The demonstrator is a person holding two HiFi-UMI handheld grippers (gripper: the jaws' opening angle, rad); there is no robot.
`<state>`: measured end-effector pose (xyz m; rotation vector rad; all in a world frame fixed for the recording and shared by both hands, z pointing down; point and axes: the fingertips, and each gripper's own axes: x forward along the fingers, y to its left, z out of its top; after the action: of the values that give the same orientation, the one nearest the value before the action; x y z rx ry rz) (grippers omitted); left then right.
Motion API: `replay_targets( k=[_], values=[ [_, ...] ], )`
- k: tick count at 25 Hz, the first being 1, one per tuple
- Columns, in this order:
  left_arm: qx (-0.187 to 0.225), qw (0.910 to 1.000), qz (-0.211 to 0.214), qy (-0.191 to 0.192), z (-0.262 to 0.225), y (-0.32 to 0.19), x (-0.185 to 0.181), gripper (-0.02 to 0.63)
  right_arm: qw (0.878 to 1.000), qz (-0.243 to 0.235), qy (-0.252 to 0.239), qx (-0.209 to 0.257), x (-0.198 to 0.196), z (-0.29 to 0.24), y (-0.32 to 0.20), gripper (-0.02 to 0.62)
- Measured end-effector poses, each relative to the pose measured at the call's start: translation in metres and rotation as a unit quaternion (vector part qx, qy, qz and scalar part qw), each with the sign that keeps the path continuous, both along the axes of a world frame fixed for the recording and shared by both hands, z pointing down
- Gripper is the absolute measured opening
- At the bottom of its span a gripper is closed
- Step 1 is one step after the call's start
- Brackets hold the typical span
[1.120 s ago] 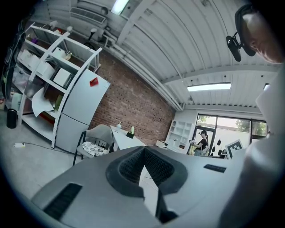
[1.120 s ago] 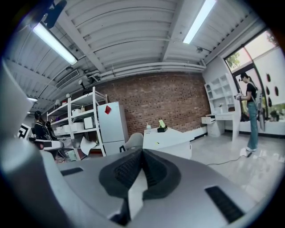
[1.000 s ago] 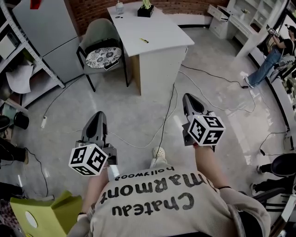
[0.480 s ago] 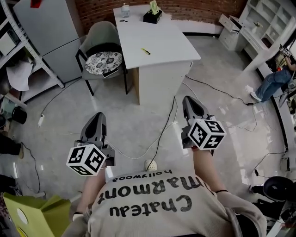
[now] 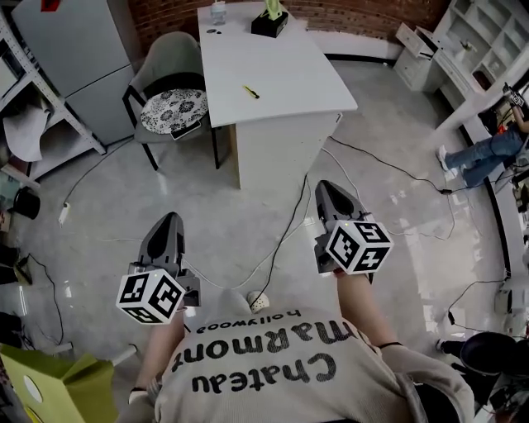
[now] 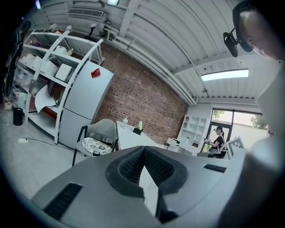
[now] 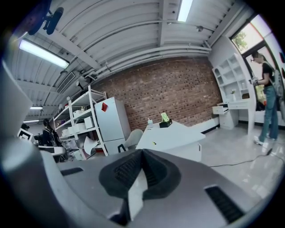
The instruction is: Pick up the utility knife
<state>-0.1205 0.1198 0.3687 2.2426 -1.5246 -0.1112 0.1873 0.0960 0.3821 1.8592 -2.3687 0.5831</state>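
Standing off, approach judged in hand: utility knife (image 5: 250,92) is seen on tabletop (image 5: 285,74) well ahead of left tongs (image 5: 170,218) and right tongs (image 5: 325,187), both closed and empty; opening is needed next

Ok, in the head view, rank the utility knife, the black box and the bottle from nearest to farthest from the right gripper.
1. utility knife, mid-table.
2. black box, at the table's far end.
3. bottle, far left corner.
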Motion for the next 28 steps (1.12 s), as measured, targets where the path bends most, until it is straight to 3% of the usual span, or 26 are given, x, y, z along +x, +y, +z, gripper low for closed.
replay_targets(
  k=[4,9,14,20,28],
  values=[
    [0.012,0.9998,0.002,0.015,-0.008,-0.015,0.005,0.000,1.000,-0.010,0.003,0.005,0.003,-0.002,-0.014,0.003],
    [0.043,0.9988,0.014,-0.020,-0.013,-0.049,0.015,0.000,1.000,-0.004,0.000,0.007,0.011,0.000,-0.041,0.003],
    [0.034,0.9993,0.018,-0.005,-0.008,-0.105,0.007,0.000,1.000,-0.002,0.007,0.003,0.003,0.003,-0.085,0.003],
    [0.060,0.9974,0.038,0.003,-0.043,-0.188,-0.002,0.000,0.999,-0.001,-0.009,0.031,-0.012,-0.031,-0.159,0.003],
    [0.062,0.9962,0.061,0.001,-0.055,-0.260,-0.015,0.000,0.999,0.008,-0.021,0.032,-0.033,-0.035,-0.220,0.003]
  ],
)
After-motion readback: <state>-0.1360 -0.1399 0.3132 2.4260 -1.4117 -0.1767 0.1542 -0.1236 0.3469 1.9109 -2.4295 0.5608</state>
